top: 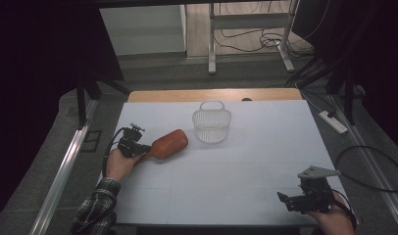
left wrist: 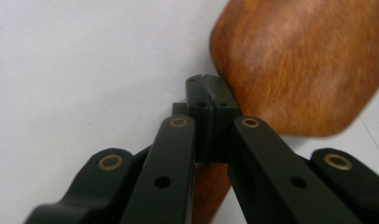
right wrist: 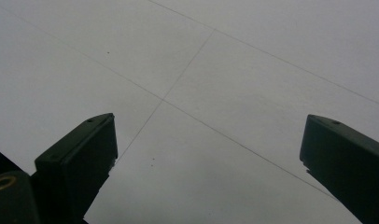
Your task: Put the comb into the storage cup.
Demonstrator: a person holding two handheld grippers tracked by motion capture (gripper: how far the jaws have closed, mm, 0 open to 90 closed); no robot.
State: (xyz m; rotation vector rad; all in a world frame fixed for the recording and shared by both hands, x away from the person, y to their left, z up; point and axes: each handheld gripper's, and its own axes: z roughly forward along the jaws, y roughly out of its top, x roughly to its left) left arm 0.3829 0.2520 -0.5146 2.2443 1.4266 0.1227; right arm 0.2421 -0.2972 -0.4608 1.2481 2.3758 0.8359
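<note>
A brown wooden paddle-shaped piece (top: 168,144) lies on the left of the white table (top: 226,171), its narrow end pointing at my left gripper (top: 140,148). In the left gripper view the two pads meet with nothing visible between them, so my left gripper (left wrist: 211,91) is shut. Its tips sit against the wide wooden body (left wrist: 299,65), and the narrow handle (left wrist: 210,189) runs underneath the jaws. My right gripper (top: 285,201) rests at the near right corner. Its jaws stand wide apart over bare table (right wrist: 206,107).
A white mesh basket (top: 211,125) with a handle stands at the middle back of the table. Beyond the far wooden edge (top: 211,94) are frame legs and cables on the floor. A power strip (top: 333,122) lies off the right side.
</note>
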